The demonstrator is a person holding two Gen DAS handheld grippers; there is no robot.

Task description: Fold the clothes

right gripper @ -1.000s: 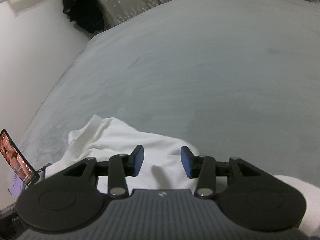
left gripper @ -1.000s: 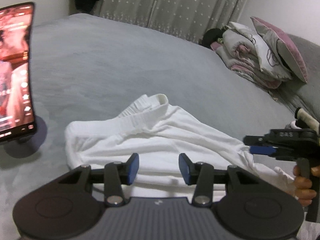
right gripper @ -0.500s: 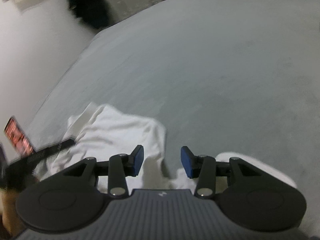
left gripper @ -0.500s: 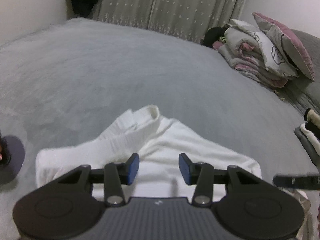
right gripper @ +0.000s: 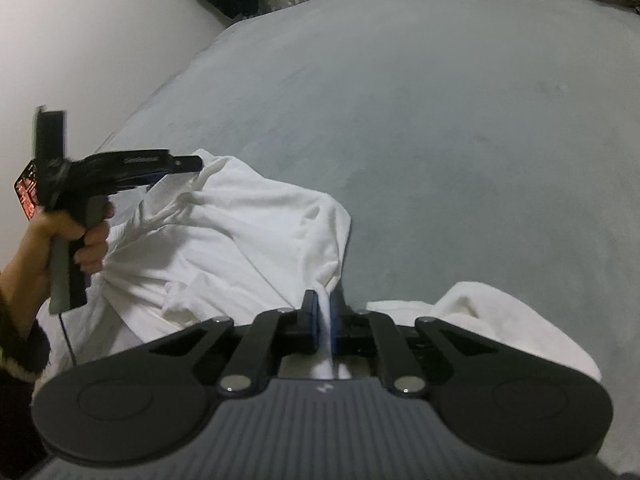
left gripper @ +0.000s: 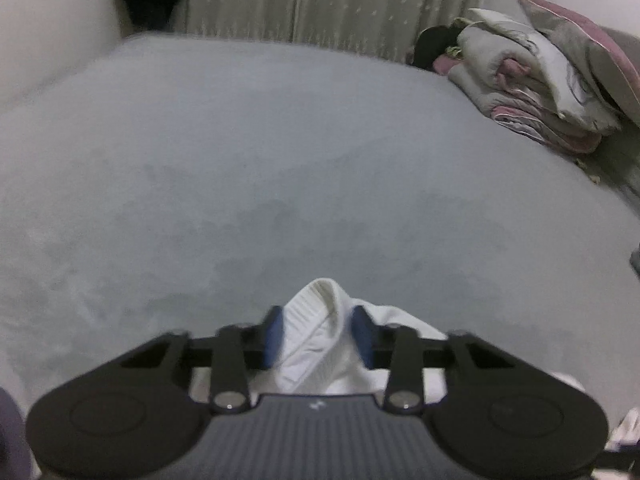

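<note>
On the wide grey plush bed, near its front edge, lies a rumpled white knit garment, bunched and creased, not yet flat. Between the blue pads of the left gripper stands the ribbed white hem, jaws closing round it, pads at both sides of the fold though whether pressing fully cannot be told. Seen from the right wrist view, held by a hand at the far left corner of the cloth. At the near right corner sits the right gripper, jaws narrowed to a thin slit and closing, a pinch of white fabric clamped between them. Beyond, against the patterned grey curtain, rests a heap of folded pink-and-grey bedding with a pillow, well apart from the work.

Judged from this: early in the fold. Two corners taken; no crease laid, no half brought over. Left to do: lift, spread or shake flat, then fold over and smooth down.
</note>
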